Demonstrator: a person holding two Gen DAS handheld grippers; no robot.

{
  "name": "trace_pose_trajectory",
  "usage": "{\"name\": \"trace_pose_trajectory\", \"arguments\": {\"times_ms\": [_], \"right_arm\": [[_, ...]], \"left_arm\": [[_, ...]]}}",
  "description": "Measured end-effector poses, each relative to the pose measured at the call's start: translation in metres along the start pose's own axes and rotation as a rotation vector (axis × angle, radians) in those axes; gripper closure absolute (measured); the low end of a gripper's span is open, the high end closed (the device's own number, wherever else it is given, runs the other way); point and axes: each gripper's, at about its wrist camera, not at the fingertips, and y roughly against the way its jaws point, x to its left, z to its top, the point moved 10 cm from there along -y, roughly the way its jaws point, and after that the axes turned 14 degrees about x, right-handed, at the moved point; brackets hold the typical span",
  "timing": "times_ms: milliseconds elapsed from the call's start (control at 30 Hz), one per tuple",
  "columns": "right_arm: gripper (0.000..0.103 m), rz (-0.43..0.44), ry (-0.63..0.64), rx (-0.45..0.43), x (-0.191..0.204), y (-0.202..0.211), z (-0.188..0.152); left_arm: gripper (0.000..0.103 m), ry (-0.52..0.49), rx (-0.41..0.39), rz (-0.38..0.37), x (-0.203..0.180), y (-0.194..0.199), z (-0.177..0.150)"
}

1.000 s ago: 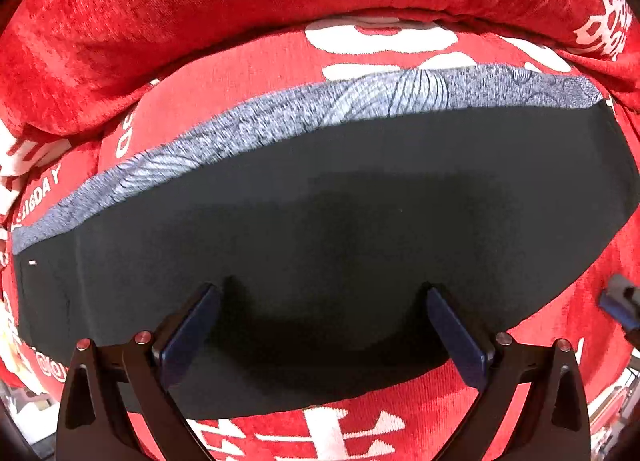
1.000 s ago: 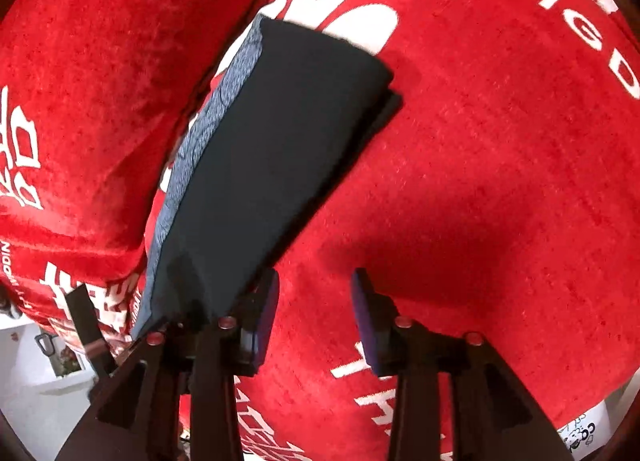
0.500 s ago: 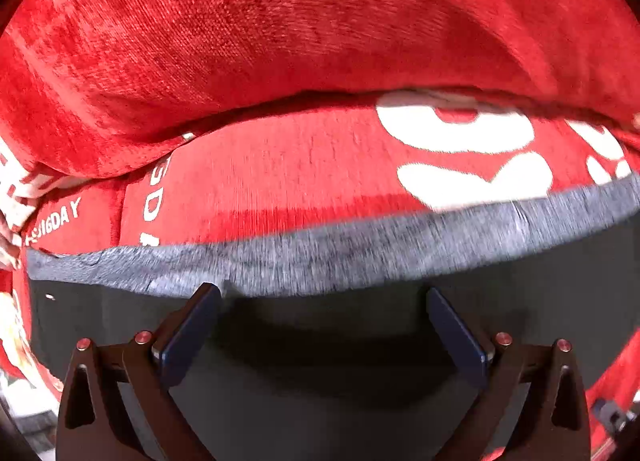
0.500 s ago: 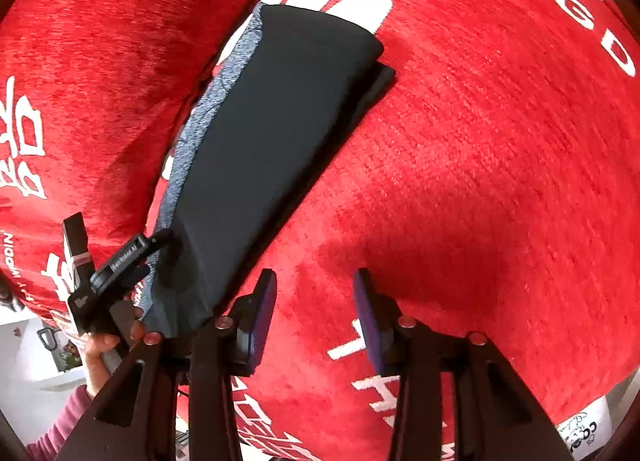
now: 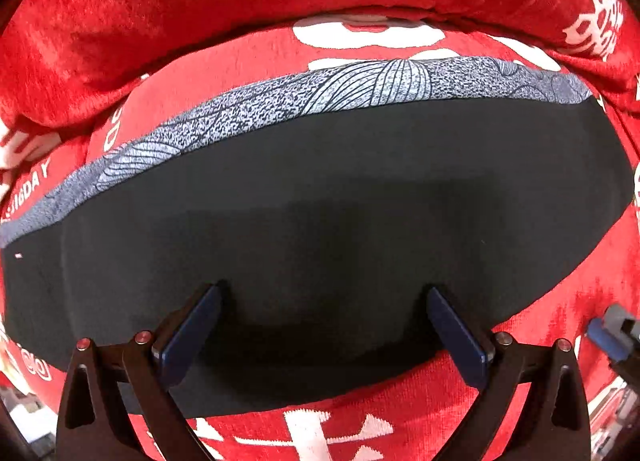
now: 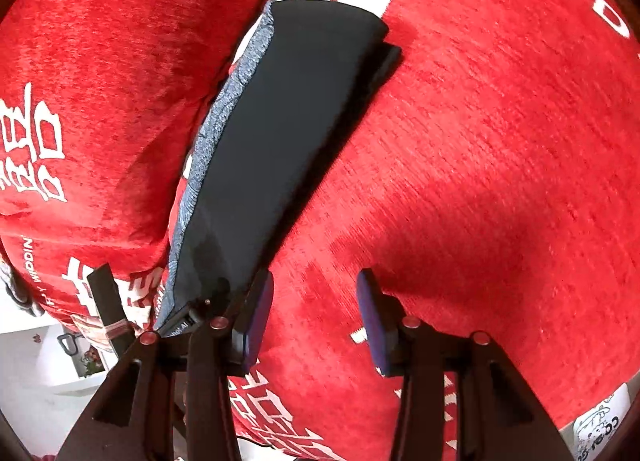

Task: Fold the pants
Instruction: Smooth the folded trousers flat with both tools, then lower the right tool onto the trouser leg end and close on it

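The black pants (image 5: 340, 197) lie folded into a long flat strip on the red sofa seat, with a grey patterned band (image 5: 280, 101) along the far edge. My left gripper (image 5: 322, 301) is open and empty, its fingers hovering over the near edge of the strip. In the right wrist view the pants (image 6: 288, 133) run away from me, left of centre. My right gripper (image 6: 314, 293) is open and empty over bare red seat, just right of the strip's near end.
A red sofa cover with white lettering (image 6: 500, 141) lies under everything. The red backrest cushion (image 5: 240, 1) rises right behind the pants. The other gripper's tip (image 5: 612, 329) shows at the right edge. A white shelf (image 6: 60, 361) shows beyond the sofa's end.
My left gripper went forward toward the backrest half a second ago and has come back over the pants' near edge. My right gripper has barely moved.
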Motion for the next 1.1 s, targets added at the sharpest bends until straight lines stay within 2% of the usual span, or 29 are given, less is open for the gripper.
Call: {"name": "trace_pose_trajectory", "arguments": {"times_ms": [133, 467, 667, 1100], "right_arm": [[0.055, 0.008, -0.019, 0.002, -0.004, -0.003, -0.003], [0.053, 0.017, -0.037, -0.004, -0.010, -0.003, -0.007], [0.053, 0.017, -0.038, -0.002, -0.011, -0.003, -0.008], [0.053, 0.010, -0.033, 0.007, -0.011, -0.007, -0.009]], "left_arm": [[0.000, -0.030, -0.006, 0.021, 0.000, -0.001, 0.003], [0.000, -0.025, -0.016, 0.039, -0.001, -0.004, 0.004], [0.000, -0.024, -0.013, 0.034, -0.015, -0.001, 0.001], [0.000, -0.024, -0.012, 0.028, -0.003, -0.002, 0.000]]}}
